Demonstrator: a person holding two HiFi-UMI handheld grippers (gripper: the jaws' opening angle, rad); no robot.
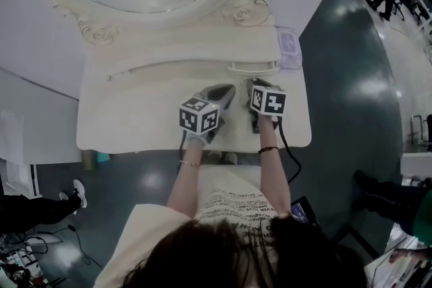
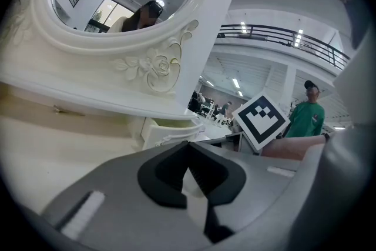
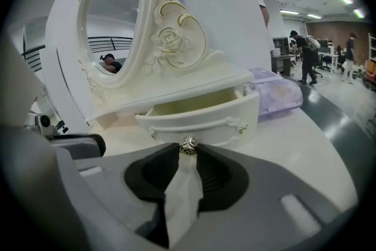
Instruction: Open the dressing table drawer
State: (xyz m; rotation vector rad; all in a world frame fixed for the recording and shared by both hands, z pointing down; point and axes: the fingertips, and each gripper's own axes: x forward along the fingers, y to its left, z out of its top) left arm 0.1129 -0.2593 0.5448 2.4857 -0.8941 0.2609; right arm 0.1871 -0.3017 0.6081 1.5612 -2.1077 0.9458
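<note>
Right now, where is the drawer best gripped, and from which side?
By the small round knob at the middle of the drawer front, approached head-on: it alone sticks out, and the right hand-held gripper pinches it so.

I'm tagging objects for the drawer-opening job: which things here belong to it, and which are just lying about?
In the job: drawer, pulled partly out; its knob; right gripper, shut on the knob.
Lying about: pale purple pack beside the drawer; oval mirror; left gripper, shut, empty.
</note>
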